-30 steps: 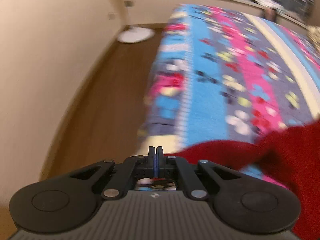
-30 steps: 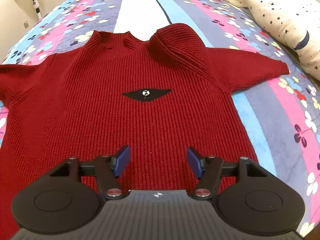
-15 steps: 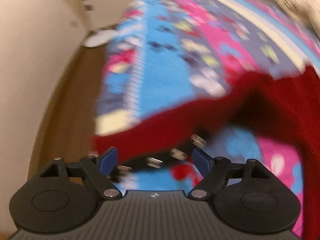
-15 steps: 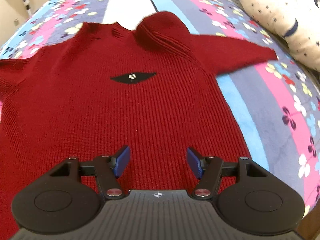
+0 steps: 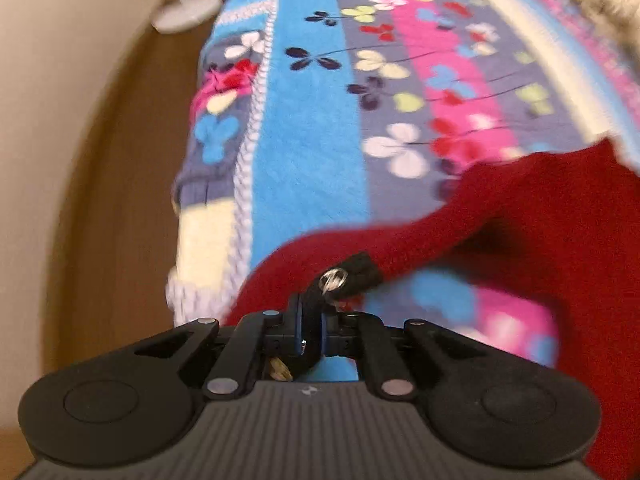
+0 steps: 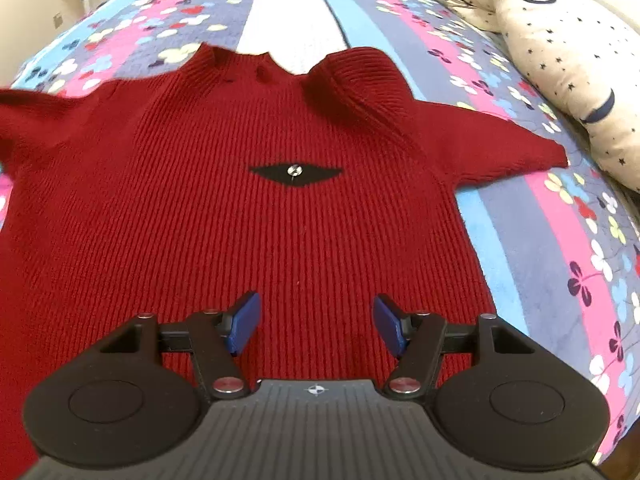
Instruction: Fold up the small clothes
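Note:
A dark red knitted sweater (image 6: 280, 220) lies flat, front up, on the flowered bedspread (image 6: 540, 240). It has a black diamond patch (image 6: 296, 172) with a metal stud on the chest. My right gripper (image 6: 316, 328) hovers open over the sweater's lower body, with only knit showing between its blue pads. In the left wrist view one sleeve (image 5: 400, 240) stretches toward me near the bed's edge. My left gripper (image 5: 310, 320) is closing, its pads pressed on the sleeve's black studded cuff trim (image 5: 352, 276).
A star-patterned cream pillow (image 6: 560, 60) lies along the bed's right side. Left of the bed edge (image 5: 240, 160) are a wooden floor (image 5: 120, 160), a white fan base (image 5: 188, 12) and a beige wall. The sweater's other sleeve (image 6: 500, 144) reaches toward the pillow.
My left gripper opened wide over the sleeve end, dropped toward it and shut on the black cuff trim. The right gripper stayed open over the sweater, hardly moving.

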`<state>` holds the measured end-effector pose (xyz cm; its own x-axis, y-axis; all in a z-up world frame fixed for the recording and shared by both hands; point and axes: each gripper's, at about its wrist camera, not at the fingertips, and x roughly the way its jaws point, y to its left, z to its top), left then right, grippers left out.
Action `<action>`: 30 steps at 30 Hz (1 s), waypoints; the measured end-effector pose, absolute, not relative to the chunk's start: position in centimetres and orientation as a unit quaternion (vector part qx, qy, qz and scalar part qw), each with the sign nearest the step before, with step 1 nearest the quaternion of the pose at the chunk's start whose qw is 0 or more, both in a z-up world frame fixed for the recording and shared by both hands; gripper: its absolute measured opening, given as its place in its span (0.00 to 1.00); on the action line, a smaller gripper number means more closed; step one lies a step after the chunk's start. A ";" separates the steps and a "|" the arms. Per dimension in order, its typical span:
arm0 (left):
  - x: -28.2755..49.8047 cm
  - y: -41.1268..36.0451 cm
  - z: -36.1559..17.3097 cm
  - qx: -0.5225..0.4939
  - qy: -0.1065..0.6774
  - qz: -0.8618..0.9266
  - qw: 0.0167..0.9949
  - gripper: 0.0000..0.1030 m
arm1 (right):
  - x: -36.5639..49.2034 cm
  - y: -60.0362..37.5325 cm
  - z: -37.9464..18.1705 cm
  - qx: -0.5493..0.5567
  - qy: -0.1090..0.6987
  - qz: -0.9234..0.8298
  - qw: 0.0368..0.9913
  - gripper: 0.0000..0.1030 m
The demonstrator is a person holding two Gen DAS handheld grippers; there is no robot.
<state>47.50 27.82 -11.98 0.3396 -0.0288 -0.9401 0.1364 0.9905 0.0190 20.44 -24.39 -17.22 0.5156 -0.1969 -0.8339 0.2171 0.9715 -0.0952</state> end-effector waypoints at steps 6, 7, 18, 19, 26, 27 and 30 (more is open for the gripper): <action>48.6 31.9 -9.9 0.020 0.599 -0.026 0.800 0.20 | 20.5 -24.4 -17.9 0.024 0.479 -0.120 0.869 0.63; 49.9 32.5 -11.7 0.025 0.602 0.014 0.798 0.38 | 20.5 -24.3 -18.1 0.027 0.482 -0.120 0.868 0.63; 46.3 36.1 -16.9 0.039 0.610 0.164 0.774 0.91 | 19.8 -24.7 -16.7 0.034 0.476 -0.112 0.872 0.63; 45.5 35.9 -16.6 0.035 0.607 0.164 0.777 0.91 | 19.9 -24.9 -16.8 0.047 0.476 -0.117 0.870 0.63; 35.6 28.3 -12.5 0.010 0.553 0.086 0.829 1.00 | 18.1 -23.7 -14.7 0.108 0.449 -0.068 0.885 0.67; 33.8 26.7 -12.1 0.006 0.552 0.073 0.831 1.00 | 17.7 -23.5 -14.2 0.107 0.443 -0.061 0.888 0.68; 29.3 22.4 -11.7 -0.003 0.553 0.034 0.832 1.00 | 16.1 -23.4 -12.6 0.111 0.433 -0.056 0.893 0.68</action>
